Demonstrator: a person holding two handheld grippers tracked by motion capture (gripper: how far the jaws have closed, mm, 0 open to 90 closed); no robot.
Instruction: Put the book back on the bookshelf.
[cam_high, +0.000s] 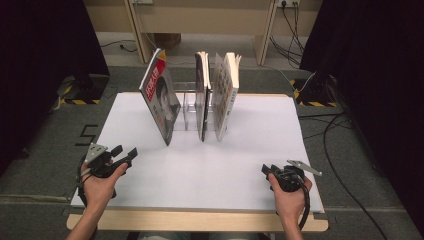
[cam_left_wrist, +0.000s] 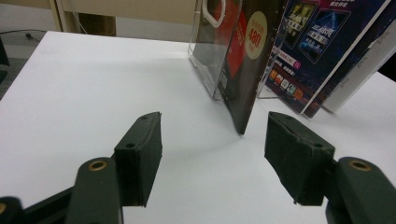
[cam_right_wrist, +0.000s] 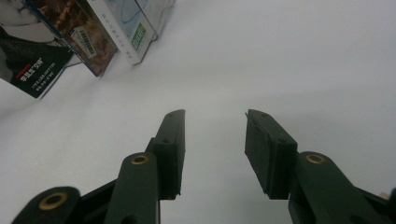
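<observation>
1. High view: three books stood on edge in a clear rack at 12 o'clock on the white bench. The leaning book at the rack's 9 o'clock end tipped toward 10 o'clock, its long axis nearly upright and its lower edge on the bench; the middle book and the pale book stood straighter. The left gripper sat at 8 o'clock and the right gripper at 4 o'clock, both well apart from the books, probably parked before a reach.

2. Left gripper view: the left gripper had its jaws wide apart and empty, aimed at the leaning book's lower corner at 12 o'clock, which suggested it was the target.

3. Right gripper view: the right gripper had its jaws apart, holding nothing, over bare bench; the books' lower corners lay at 10 o'clock.
</observation>
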